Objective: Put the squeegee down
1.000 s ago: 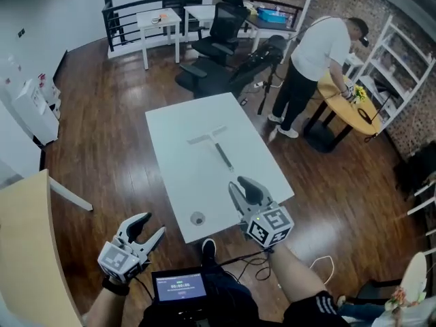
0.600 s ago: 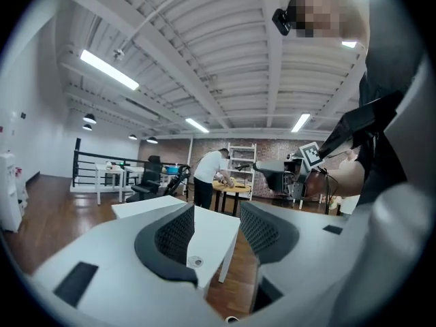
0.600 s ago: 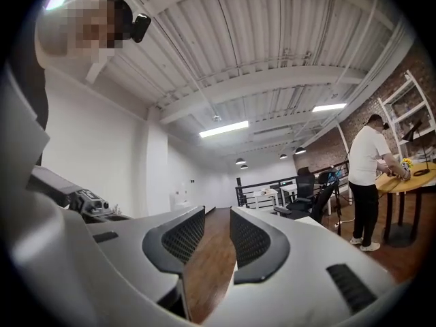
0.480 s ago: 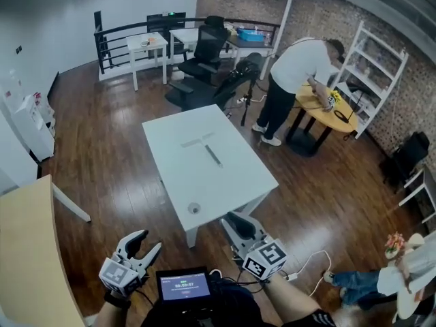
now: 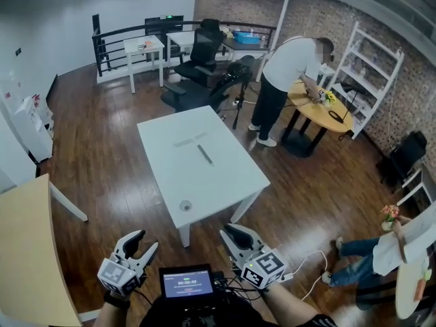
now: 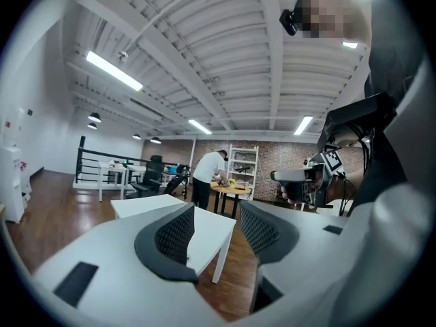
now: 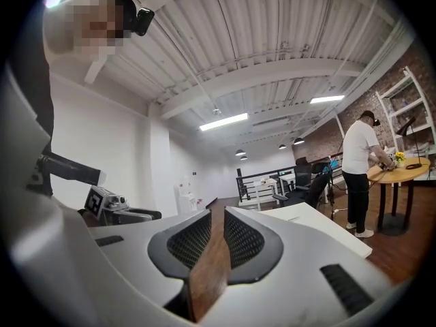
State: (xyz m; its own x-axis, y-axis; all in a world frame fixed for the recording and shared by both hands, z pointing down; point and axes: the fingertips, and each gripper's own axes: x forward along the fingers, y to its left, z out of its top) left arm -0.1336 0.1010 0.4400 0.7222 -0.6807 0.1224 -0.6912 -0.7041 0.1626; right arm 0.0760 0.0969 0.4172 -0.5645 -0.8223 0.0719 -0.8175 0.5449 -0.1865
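The squeegee [image 5: 198,146] lies flat on the white table [image 5: 225,176], its blade toward the far end and its dark handle pointing back at me. Neither gripper touches it. Both are held low, well short of the table's near edge. My left gripper [image 5: 142,244] is open with nothing between its fingers; past its jaws I see the table [image 6: 204,231]. My right gripper [image 5: 236,238] holds nothing, and its jaws stand a narrow gap apart, with only wooden floor showing between them [image 7: 210,240].
A small round object [image 5: 184,206] sits near the table's front corner. A person in a white shirt [image 5: 289,58] bends over a round wooden table [image 5: 320,111] at the back right. Office chairs [image 5: 197,67] stand beyond the table. A cable [image 5: 310,268] lies on the floor.
The view has drawn back from the table. Both grippers now sit lower and farther from it, over the floor. The squeegee has stayed in place on the table.
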